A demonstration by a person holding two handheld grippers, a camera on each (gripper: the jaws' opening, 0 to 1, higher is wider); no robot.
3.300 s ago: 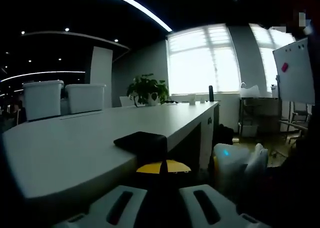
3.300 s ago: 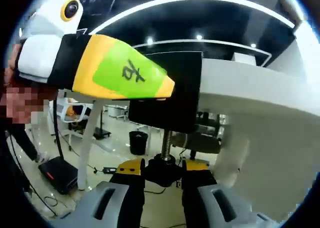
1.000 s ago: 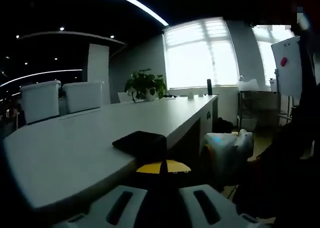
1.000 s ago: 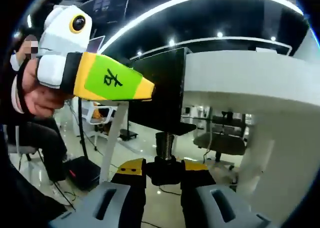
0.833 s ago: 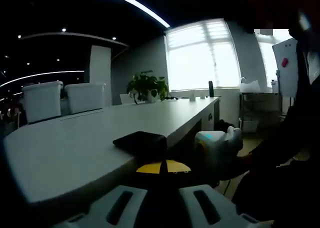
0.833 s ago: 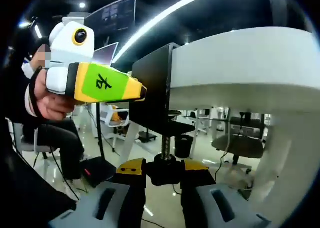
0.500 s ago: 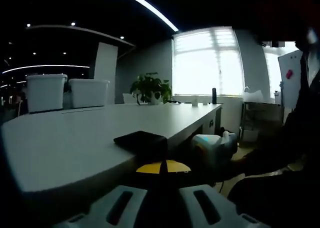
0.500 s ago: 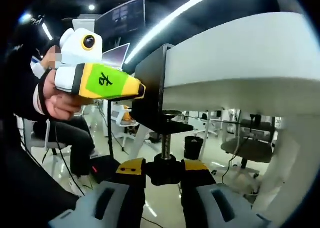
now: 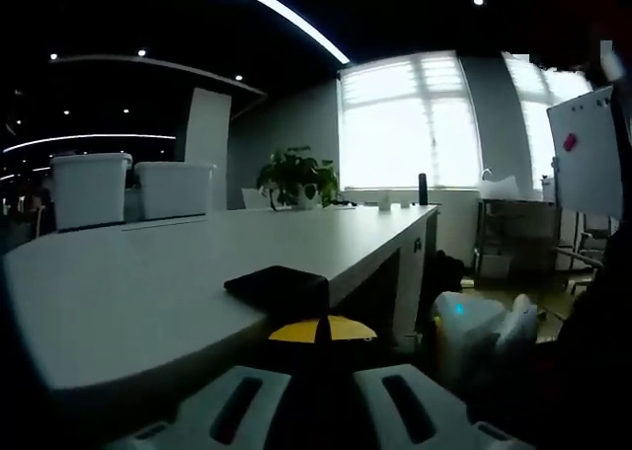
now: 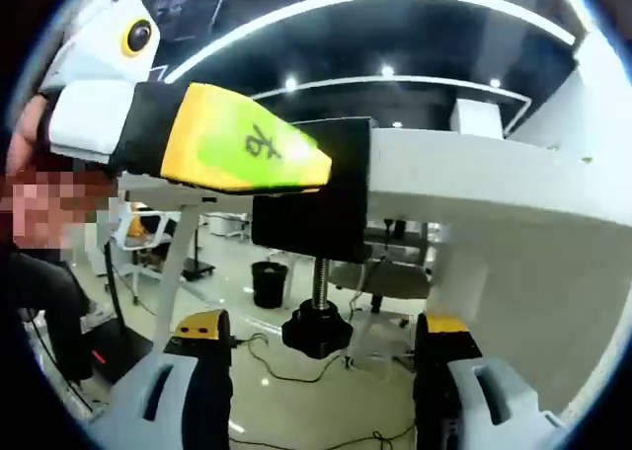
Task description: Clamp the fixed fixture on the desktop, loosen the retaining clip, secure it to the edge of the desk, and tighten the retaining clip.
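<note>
Right gripper (image 10: 321,343): jaws spread wide apart at 7 and 5 o'clock in the right gripper view, yellow-tipped, touching nothing; its white body also shows low at 4 o'clock in the left gripper view.
Knob (image 10: 316,334): black, lobed, hanging free between the open jaws, at the lower end of a threaded metal screw (image 10: 320,280).
Fixture (image 10: 314,215): black clamp; its flat body sits against the edge of the white desk (image 10: 474,188), with the screw running down from its lower arm under the desk. Whether the screw's pad touches the underside cannot be told.
Left gripper (image 10: 318,175): enters the right gripper view from 10 o'clock, white body, then black band, then yellow and green nose with a dark character on it; its tip lies over the upper part of the fixture.
Left gripper, own view (image 9: 321,334): yellow tips meet at a thin dark seam at 6 o'clock, closed on the black fixture (image 9: 279,283), whose flat top plate lies on the desk (image 9: 148,292) right at its near edge.
Hand (image 10: 22,134): holds the left gripper's white body at 9 o'clock.
Desk surroundings: two white bins (image 9: 128,188) at 9 o'clock, a potted plant (image 9: 293,177) at the far end toward 12, bright windows (image 9: 410,134) behind it, a whiteboard (image 9: 590,149) at 3 o'clock.
</note>
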